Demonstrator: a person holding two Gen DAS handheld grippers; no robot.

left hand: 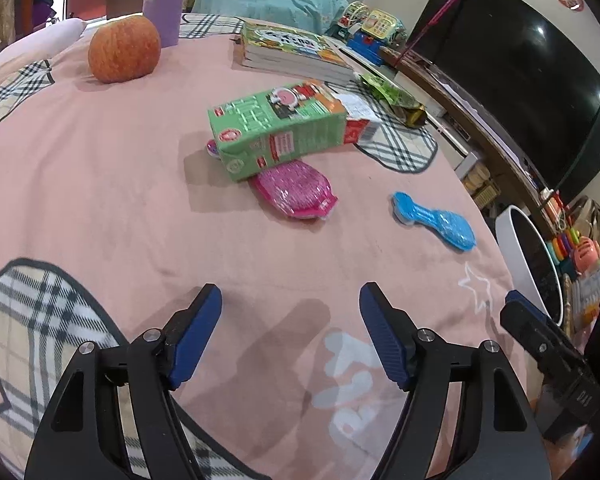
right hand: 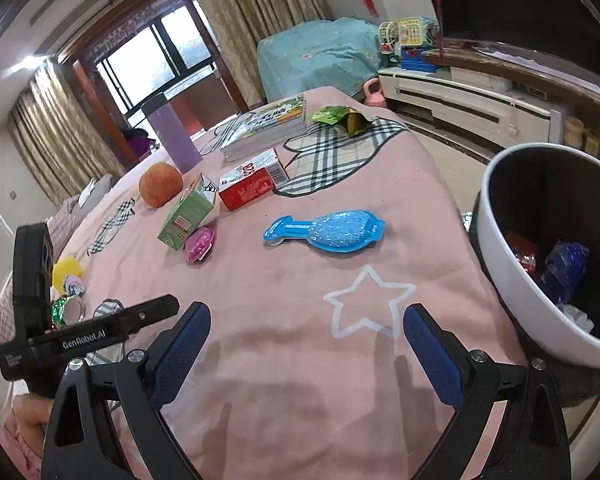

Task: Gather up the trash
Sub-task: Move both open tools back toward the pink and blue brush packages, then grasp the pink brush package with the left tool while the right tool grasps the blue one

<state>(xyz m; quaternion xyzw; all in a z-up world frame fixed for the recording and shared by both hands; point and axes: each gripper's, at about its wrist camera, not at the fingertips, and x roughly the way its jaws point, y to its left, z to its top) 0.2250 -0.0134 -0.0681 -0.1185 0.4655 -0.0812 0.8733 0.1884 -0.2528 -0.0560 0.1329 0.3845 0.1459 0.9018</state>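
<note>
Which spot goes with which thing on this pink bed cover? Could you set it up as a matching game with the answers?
Things:
1. green carton
2. blue packet
3. green snack bag
4. apple

Places:
A. beside the purple box
B. lying partly on the pink packet
C. alone on the bare cover, nearest the bin
D. on the plaid patch beside the stack of books

Pairs: 1-B, 2-C, 3-D, 4-A

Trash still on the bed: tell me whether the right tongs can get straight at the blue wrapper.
Probably yes. The right tongs are open and empty, and the blue wrapper lies flat by itself ahead of them, with only bare pink blanket between; the bin stands off to the side.
</note>
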